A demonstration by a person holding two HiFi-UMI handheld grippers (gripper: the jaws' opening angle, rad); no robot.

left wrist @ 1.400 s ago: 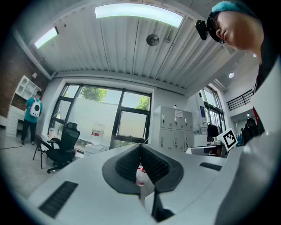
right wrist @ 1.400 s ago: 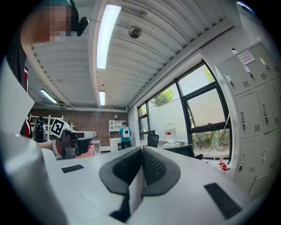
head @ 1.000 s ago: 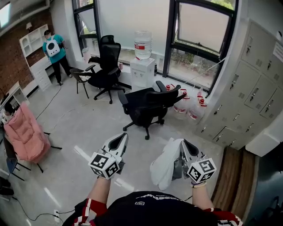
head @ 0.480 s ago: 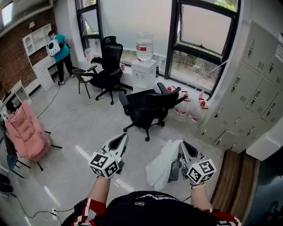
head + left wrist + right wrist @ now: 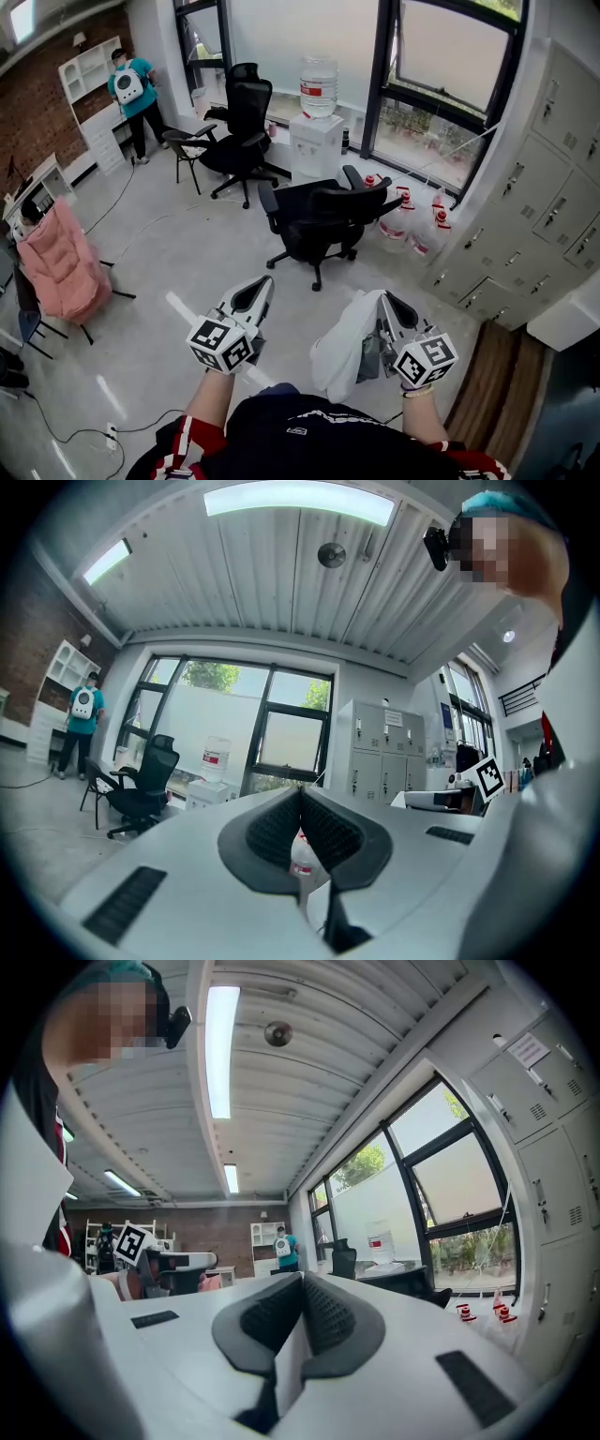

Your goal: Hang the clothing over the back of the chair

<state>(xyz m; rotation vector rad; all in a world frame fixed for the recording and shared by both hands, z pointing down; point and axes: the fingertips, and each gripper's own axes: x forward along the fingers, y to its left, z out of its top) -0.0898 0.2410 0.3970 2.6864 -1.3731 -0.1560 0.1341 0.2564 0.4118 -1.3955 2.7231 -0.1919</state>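
A black office chair (image 5: 323, 214) stands in the middle of the floor with its backrest toward the window. It is ahead of both grippers. My right gripper (image 5: 386, 298) is shut on a white piece of clothing (image 5: 343, 345), which hangs down to its left. In the right gripper view, white cloth (image 5: 287, 1365) shows between the closed jaws of the right gripper (image 5: 302, 1279), and the chair (image 5: 412, 1283) lies beyond. My left gripper (image 5: 260, 284) is held level beside it. The jaw tips of the left gripper (image 5: 301, 794) meet with nothing held.
A second black chair (image 5: 240, 131) and a water dispenser (image 5: 317, 131) stand by the window. Water jugs (image 5: 412, 220) sit on the floor beside grey lockers (image 5: 553, 206). A pink jacket (image 5: 61, 267) hangs on a chair at the left. A person in teal (image 5: 131, 89) stands far left.
Both grippers have moved a little forward toward the middle chair. The white clothing stays in the right gripper. The room has shifted slightly in the head view.
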